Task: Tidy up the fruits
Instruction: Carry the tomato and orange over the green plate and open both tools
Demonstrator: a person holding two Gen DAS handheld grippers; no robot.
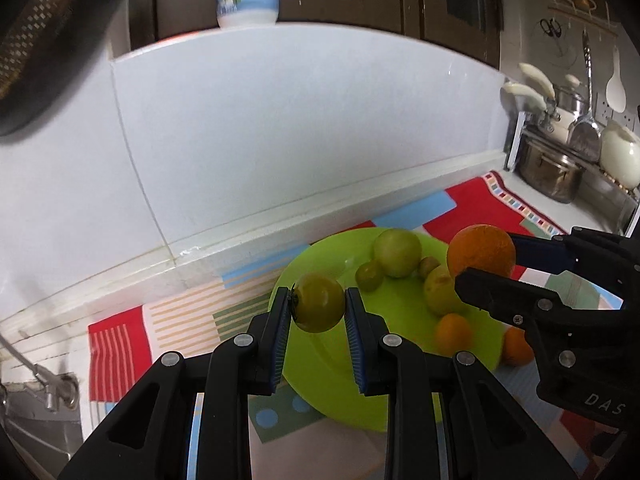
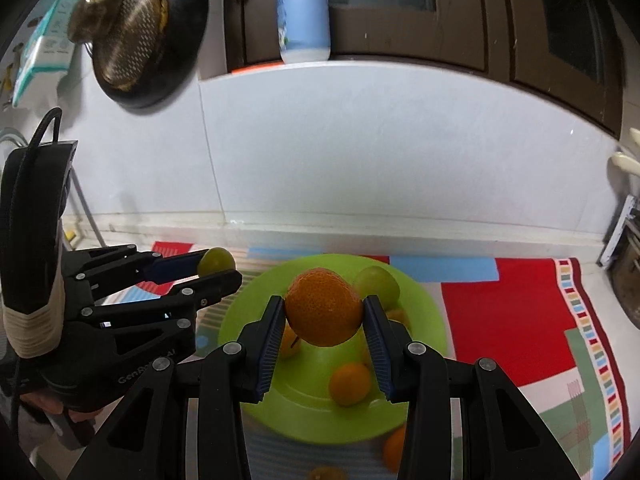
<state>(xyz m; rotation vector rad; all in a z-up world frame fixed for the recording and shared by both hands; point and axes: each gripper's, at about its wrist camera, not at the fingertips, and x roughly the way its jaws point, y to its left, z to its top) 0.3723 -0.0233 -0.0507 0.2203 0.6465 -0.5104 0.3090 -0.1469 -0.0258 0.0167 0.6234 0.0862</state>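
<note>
**Green and orange fruit held over a lime plate, one piece in each gripper**

Lime-green plastic plate (image 1: 320, 392) sits on a patterned mat (image 2: 508, 320) of red, blue and striped blocks, on a white kitchen counter against a white tiled wall. Several fruits lie on the plate: a large green one (image 1: 397, 253) at the far side, smaller green ones beside it, and a small orange one (image 1: 454, 333) nearer. Another small orange fruit (image 1: 517, 347) rests at the plate's right edge, seemingly just off it.

The left gripper (image 1: 319, 304) pinches a green round fruit (image 1: 319, 302) with a dark stem end, held above the plate's left part. Its ribbed blue pads press on opposite sides at the widest point.

The right gripper (image 2: 324, 312) pinches an orange (image 2: 324, 306) the same way, lifted above the plate's middle.

Both fruits look light and firm. The green skin appears smooth and glossy, so it may slip; the orange's pebbled peel probably grips better. Each is round and likely to roll when set down. Holding across the widest part, with gentle pressure to avoid bruising, seems the soundest grip.
</note>
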